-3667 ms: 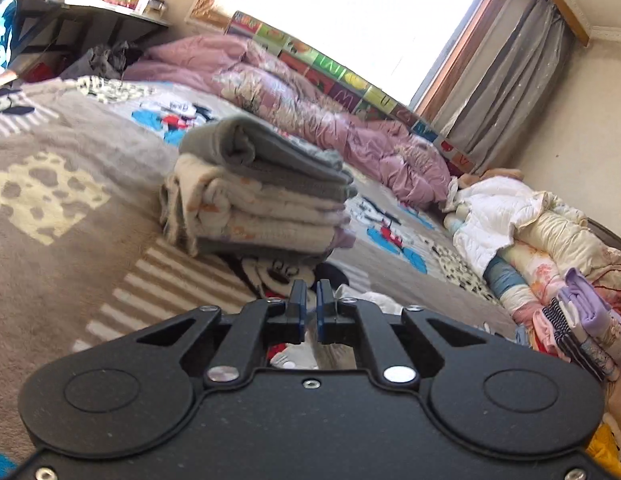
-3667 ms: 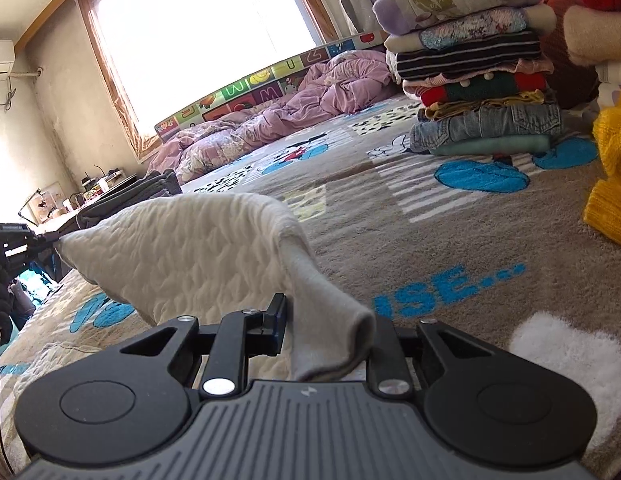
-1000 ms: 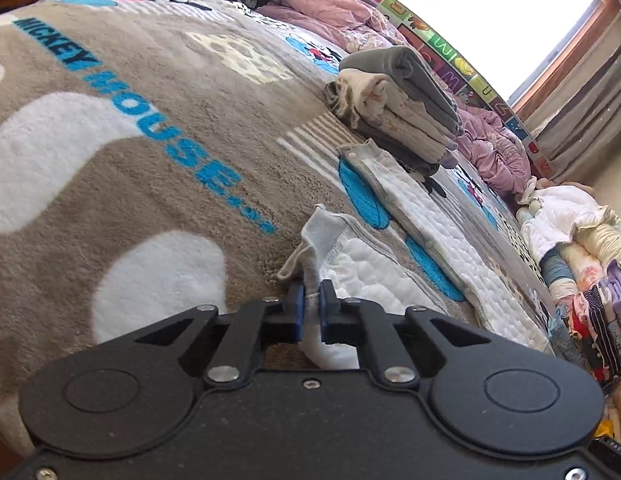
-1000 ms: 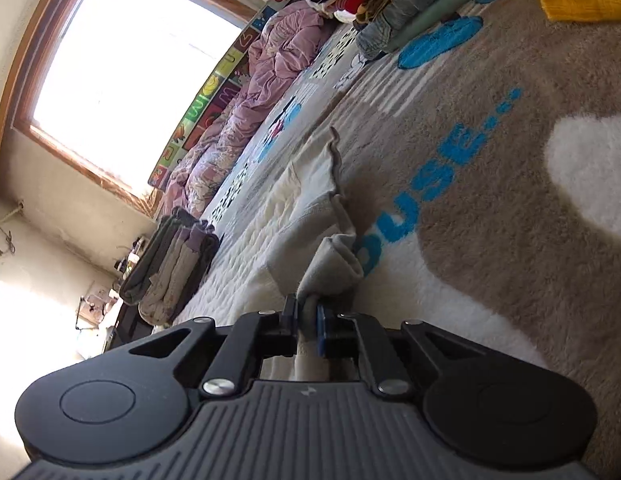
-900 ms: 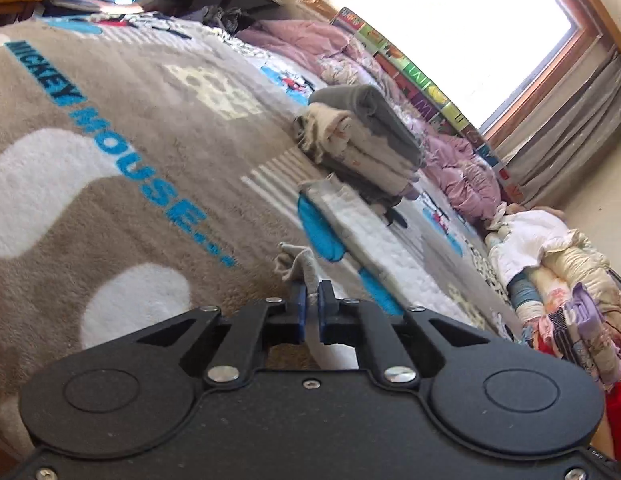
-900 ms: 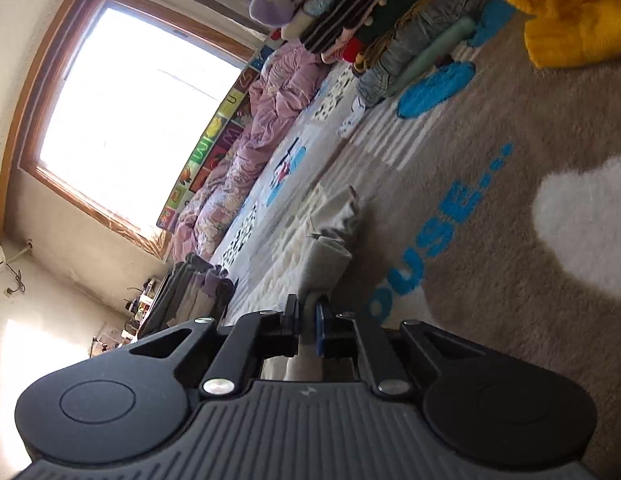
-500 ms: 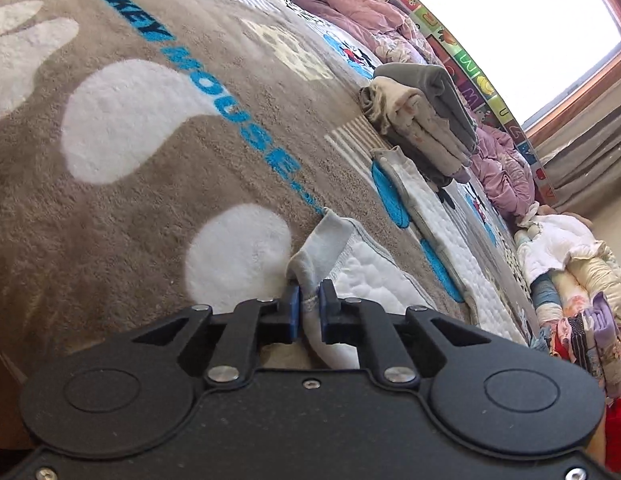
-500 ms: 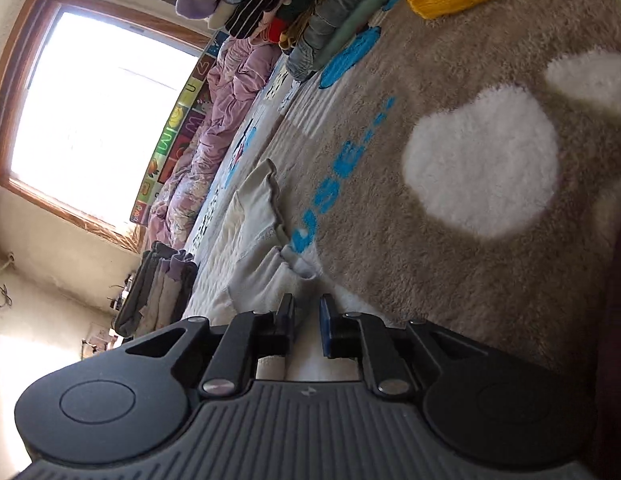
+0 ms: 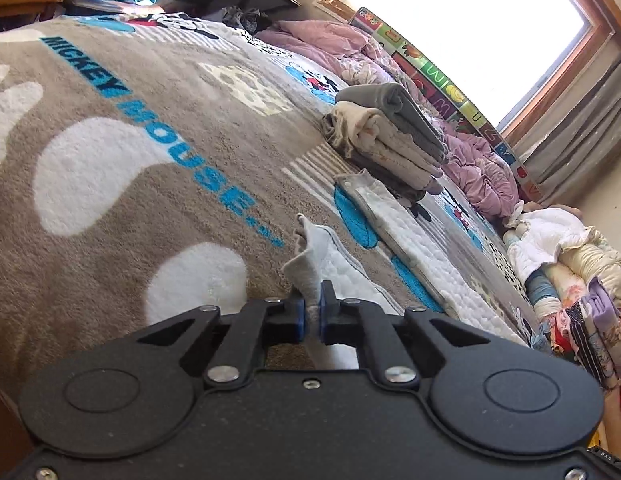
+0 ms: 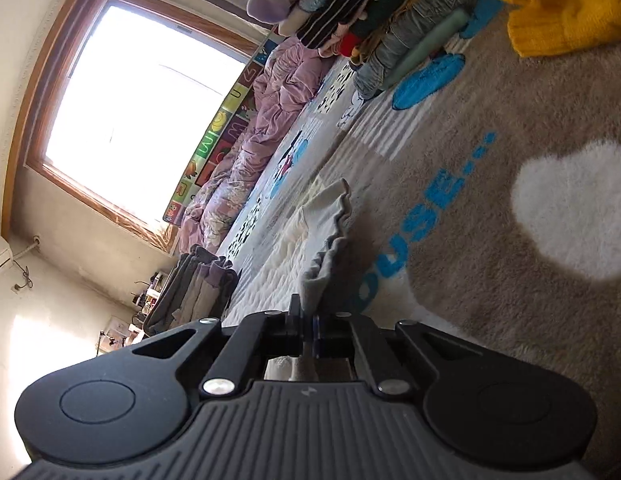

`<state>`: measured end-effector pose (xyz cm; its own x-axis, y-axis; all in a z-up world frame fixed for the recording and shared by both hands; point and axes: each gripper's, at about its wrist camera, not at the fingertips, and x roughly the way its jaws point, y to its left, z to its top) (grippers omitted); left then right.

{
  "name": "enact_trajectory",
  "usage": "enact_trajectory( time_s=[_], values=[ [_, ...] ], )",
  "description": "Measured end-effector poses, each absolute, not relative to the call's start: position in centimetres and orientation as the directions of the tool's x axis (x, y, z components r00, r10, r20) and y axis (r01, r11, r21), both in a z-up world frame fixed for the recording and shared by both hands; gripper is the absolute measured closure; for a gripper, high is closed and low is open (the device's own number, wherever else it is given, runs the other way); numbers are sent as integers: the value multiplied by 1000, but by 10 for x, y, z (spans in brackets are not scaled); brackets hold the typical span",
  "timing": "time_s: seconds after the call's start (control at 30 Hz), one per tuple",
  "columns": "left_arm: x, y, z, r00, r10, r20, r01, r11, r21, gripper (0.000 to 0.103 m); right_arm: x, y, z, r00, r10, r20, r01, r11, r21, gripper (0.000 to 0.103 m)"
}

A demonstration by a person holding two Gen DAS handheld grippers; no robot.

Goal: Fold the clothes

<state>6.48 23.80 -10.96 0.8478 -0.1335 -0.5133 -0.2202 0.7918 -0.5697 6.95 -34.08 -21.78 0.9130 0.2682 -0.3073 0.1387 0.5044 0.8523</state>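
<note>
The left gripper (image 9: 310,314) is pinching a grey cuff of the white quilted garment (image 9: 352,276), its blue-padded fingers (image 9: 297,320) drawn close with only the fabric between them. The garment is lying spread on the Mickey Mouse blanket (image 9: 110,168), stretching away from the gripper toward the stack of folded clothes (image 9: 386,140) — grey piece on top, cream ones beneath — which is sitting just past the garment's far end.

The right gripper (image 10: 308,334) is clamping another grey edge of the same garment (image 10: 330,236), fingers nearly together around the cloth, which is bunching upward just ahead of the tips. In this view the quilted body is lying flat on the blanket (image 10: 510,240) to the left of the blue lettering.

No boxes or baskets are showing in either view; the clothes are sitting in open piles instead. A taller pile of folded clothes (image 10: 370,20) — striped, red, denim and green layers — is resting on the blanket at the far right side, and a yellow knit (image 10: 558,4) is lying near it. A rumpled pink quilt (image 9: 482,172) is lying below the window (image 9: 470,32).
</note>
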Motion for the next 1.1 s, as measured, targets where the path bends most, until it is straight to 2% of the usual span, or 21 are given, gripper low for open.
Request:
enact_trajectory(
  time_s=[0.03,0.1,0.23,0.33,0.37,0.47,0.63,0.73,0.8,0.83,0.9,0.97,1.0,1.03,1.1],
  values=[
    [68,239,-115,832,-138,-538,-235,789,-567,99,66,-342,-215,914,262,-311,141,512,847,97],
    [75,242,-131,791,-137,-596,-279,787,-551,99,67,-346,-225,896,236,-376,194,554,809,97],
    [74,244,-133,794,-136,-593,-275,789,-549,97,68,-348,-245,871,214,-443,254,576,777,100],
    [73,245,-132,795,-128,-593,-281,789,-546,96,62,-341,-228,886,153,-438,243,652,719,87],
    [72,245,-131,795,-125,-594,-284,789,-545,96,58,-340,-220,895,122,-430,237,686,688,87],
    [65,236,-114,818,-41,-573,-290,832,-474,92,53,-327,-191,927,111,-359,121,816,565,87],
    [55,207,-90,857,118,-501,-288,916,-277,91,82,-285,-166,908,259,-329,-113,908,404,87],
    [55,202,-86,881,96,-464,-246,930,-274,91,113,-262,-172,859,314,-404,-182,926,332,87],
    [57,195,-87,891,54,-451,-195,942,-273,91,135,-251,-194,767,336,-547,-186,932,312,88],
    [59,189,-89,893,7,-449,-145,951,-273,91,138,-244,-200,737,330,-590,-200,940,276,89],
    [63,175,-93,889,-63,-454,-60,966,-252,91,128,-235,-189,750,297,-591,-226,955,193,89],
    [73,163,-104,850,-117,-514,6,977,-213,81,114,-236,-181,769,295,-568,-214,955,206,86],
    [81,159,-117,799,-145,-584,28,978,-205,55,108,-238,-183,764,298,-573,-211,954,214,84],
    [88,155,-130,746,-167,-644,50,980,-195,52,104,-239,-187,754,301,-584,-213,953,215,83],
    [86,150,-127,768,-143,-625,75,988,-134,52,97,-245,-190,759,312,-571,-219,949,228,83]
  ],
)
